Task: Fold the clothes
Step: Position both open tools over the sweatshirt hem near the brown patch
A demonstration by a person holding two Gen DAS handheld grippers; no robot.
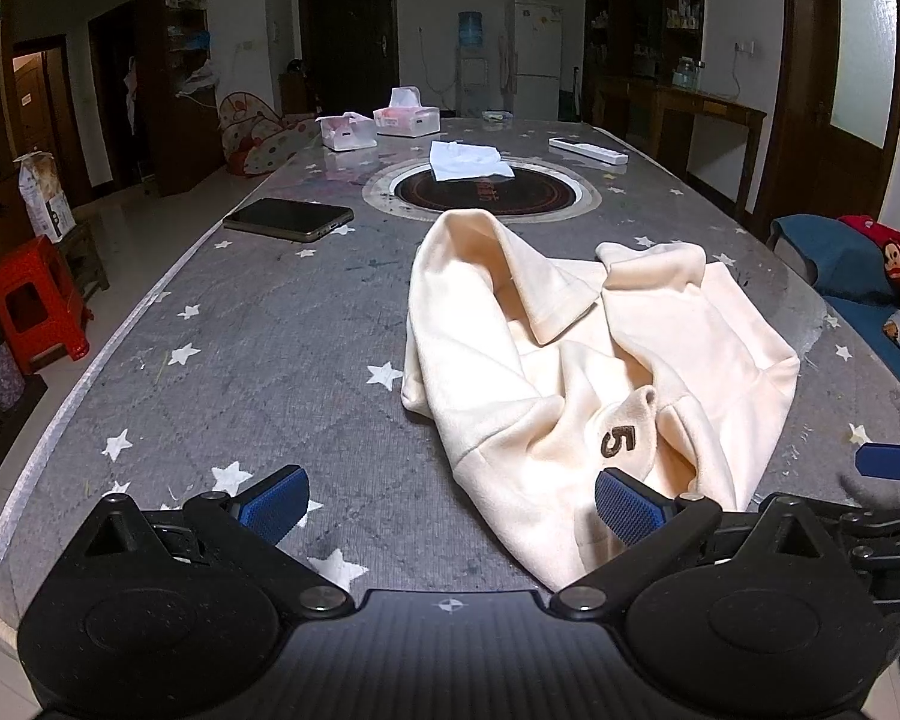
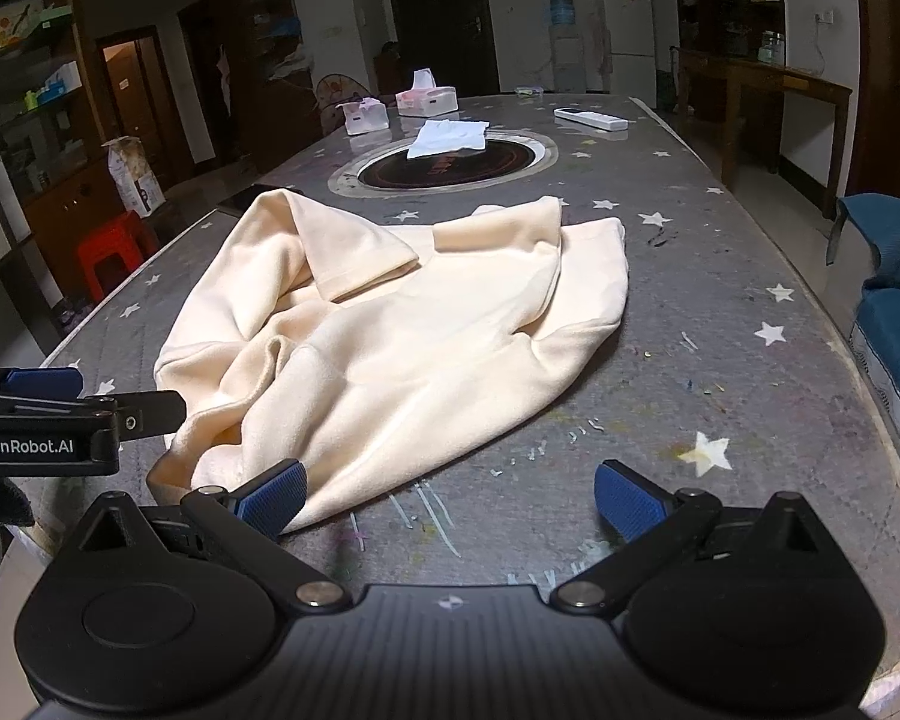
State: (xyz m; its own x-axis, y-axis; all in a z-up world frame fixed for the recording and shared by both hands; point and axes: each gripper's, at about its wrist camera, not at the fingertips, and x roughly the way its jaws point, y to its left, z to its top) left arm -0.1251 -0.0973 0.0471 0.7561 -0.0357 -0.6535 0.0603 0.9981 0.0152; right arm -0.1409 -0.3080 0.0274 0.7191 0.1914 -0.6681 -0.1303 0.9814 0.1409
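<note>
Left tongs (image 1: 450, 507): blue pads spread wide, nothing between them. They hang low over the near edge of the surface (image 1: 258, 330), a grey cover printed with white stars. The right-hand pad (image 1: 627, 507) sits in front of the near hem of the garment; contact cannot be confirmed.

Right tongs (image 2: 450, 504): likewise spread wide and empty. The left-hand pad (image 2: 273, 498) overlaps the near corner of the garment in the view; the other pad (image 2: 627, 507) is over bare cover.

Cream garment (image 2: 402, 330): lies crumpled and unfolded on the near half of the surface, between the two tongs. A sleeve with a ribbed cuff is flopped across the body of the cloth. A dark figure "5" (image 1: 618, 441) shows on a raised fold near the left tongs.

Further out: a round dark inset (image 1: 483, 192) in the middle of the surface, with a folded white cloth (image 1: 468, 159) resting on its far rim. A dark tablet (image 1: 288, 219) lies to the left of the inset. Two tissue boxes (image 1: 405, 117) stand near the far end, and a white remote control (image 1: 588, 150) lies on the far right.
</note>
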